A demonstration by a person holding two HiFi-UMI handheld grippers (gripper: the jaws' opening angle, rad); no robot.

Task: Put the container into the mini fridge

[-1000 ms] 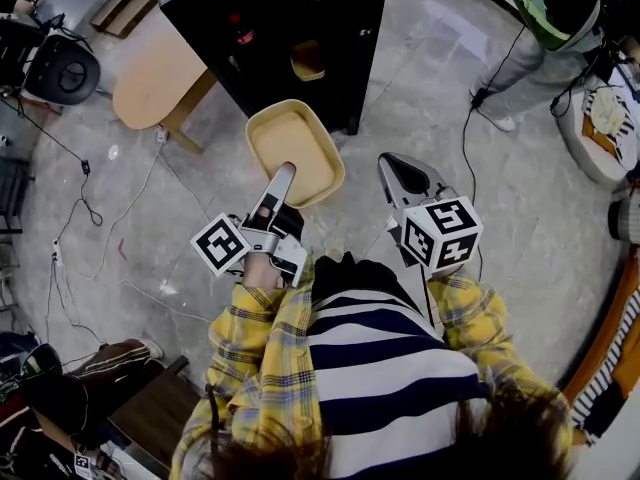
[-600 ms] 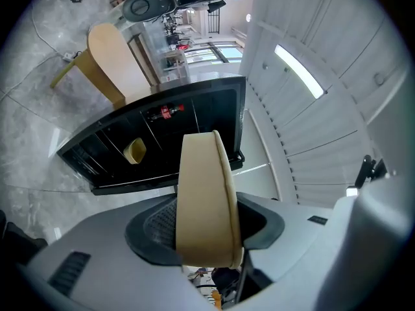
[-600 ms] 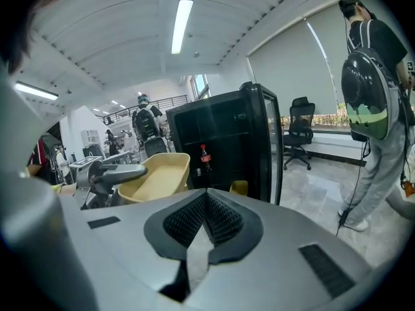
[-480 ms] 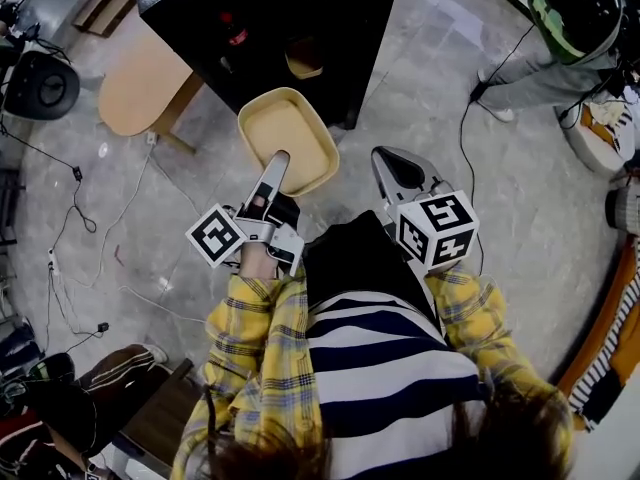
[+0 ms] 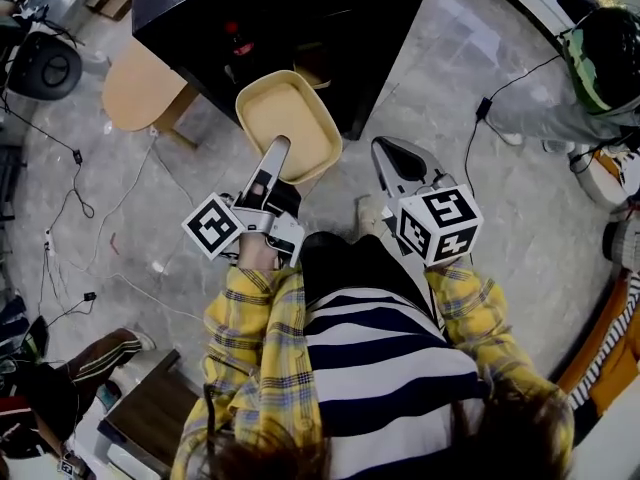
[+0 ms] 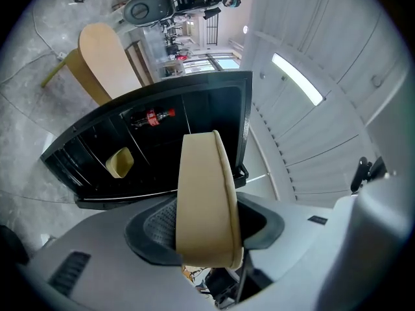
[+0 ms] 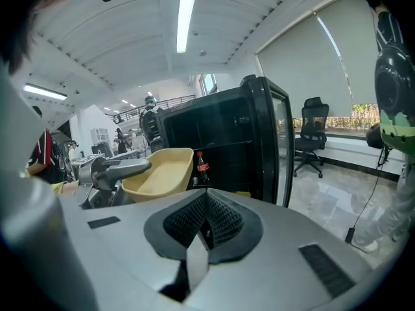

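Note:
A beige oval container (image 5: 288, 123) hangs in the air in front of the black mini fridge (image 5: 200, 8). My left gripper (image 5: 275, 153) is shut on the container's near rim. In the left gripper view the container (image 6: 204, 199) stands edge-on between the two pads, pointing at the fridge's open front (image 6: 194, 115). My right gripper (image 5: 392, 163) is level with it to the right, shut and holding nothing; in its own view the pads (image 7: 224, 222) meet. The container (image 7: 159, 170) shows there at the left, beside the fridge (image 7: 259, 141).
Inside the fridge lie a cola bottle (image 6: 150, 116) and a small yellow cup (image 6: 118, 162). A light wooden stool (image 5: 140, 88) stands left of the fridge. Cables (image 5: 70, 198) trail over the floor at the left. A person (image 5: 600, 68) stands at the upper right, and an office chair (image 7: 311, 135) stands farther right.
The person has stepped toward the fridge. The container, still gripped by the left gripper, now sits closer to the fridge's open front. The right gripper moved along beside it.

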